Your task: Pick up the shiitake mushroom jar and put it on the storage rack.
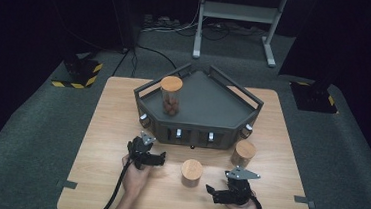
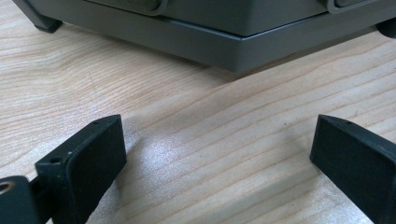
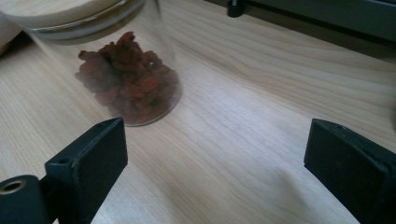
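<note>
Three glass jars with wooden lids are in the high view. One jar (image 1: pixel 170 96) holding reddish dried fruit stands on the dark grey angular stand (image 1: pixel 208 106). A second jar (image 1: pixel 191 172) stands on the table between my grippers, and a third (image 1: pixel 243 153) sits by the stand's right front corner. My left gripper (image 1: pixel 146 149) (image 2: pixel 217 158) is open just above the wood, facing the stand's base (image 2: pixel 243 46). My right gripper (image 1: pixel 217 185) (image 3: pixel 215 163) is open, low over the table, with the middle jar (image 3: pixel 128 84) of dried fruit just ahead and left of its jaws.
The wooden table (image 1: pixel 116 124) has bare room at its left and front. The stand's front face carries small metal clips (image 1: pixel 178 133). A metal frame (image 1: pixel 236 13) and cables lie on the carpet beyond the table.
</note>
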A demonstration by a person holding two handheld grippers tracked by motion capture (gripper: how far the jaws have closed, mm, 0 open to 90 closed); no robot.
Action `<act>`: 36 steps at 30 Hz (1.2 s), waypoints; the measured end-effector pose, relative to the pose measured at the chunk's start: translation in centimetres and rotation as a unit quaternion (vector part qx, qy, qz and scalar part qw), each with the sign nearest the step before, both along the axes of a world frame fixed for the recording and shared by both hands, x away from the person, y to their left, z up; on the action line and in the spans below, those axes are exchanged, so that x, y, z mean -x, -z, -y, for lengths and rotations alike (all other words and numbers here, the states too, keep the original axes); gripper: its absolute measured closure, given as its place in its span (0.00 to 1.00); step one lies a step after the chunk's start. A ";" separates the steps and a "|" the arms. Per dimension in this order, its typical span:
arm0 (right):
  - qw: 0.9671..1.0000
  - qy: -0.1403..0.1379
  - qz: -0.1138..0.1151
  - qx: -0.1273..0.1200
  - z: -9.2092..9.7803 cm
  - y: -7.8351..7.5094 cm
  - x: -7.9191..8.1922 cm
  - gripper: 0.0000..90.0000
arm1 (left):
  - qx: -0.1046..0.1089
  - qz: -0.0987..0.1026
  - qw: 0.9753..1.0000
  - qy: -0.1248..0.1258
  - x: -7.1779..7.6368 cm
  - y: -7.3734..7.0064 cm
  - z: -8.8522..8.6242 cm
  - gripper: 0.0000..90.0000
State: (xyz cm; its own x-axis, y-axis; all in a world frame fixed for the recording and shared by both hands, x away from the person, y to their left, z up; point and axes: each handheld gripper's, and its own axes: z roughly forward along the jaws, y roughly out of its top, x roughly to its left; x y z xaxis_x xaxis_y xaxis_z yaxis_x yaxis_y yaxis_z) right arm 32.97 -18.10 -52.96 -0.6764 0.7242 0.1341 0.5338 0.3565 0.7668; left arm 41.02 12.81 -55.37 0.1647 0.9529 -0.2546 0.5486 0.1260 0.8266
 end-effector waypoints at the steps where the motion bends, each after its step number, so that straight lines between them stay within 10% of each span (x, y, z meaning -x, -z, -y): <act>1: 1.000 0.000 0.000 0.000 0.0 0.0 0.0 0.06 | 0.000 0.000 1.000 0.000 0.0 0.0 0.0 0.04; 36: 0.999 -0.044 0.021 0.002 -6.6 0.1 -0.6 0.11 | -0.001 -0.001 1.000 0.000 0.0 0.0 0.0 0.04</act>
State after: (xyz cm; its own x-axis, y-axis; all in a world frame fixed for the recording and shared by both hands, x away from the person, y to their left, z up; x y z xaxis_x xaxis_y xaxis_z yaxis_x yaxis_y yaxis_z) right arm 33.52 -11.47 -53.01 -0.7428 0.6617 0.1020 0.4677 0.4039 0.7862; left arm 41.01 12.82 -55.36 0.1649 0.9535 -0.2523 0.5501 0.1234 0.8259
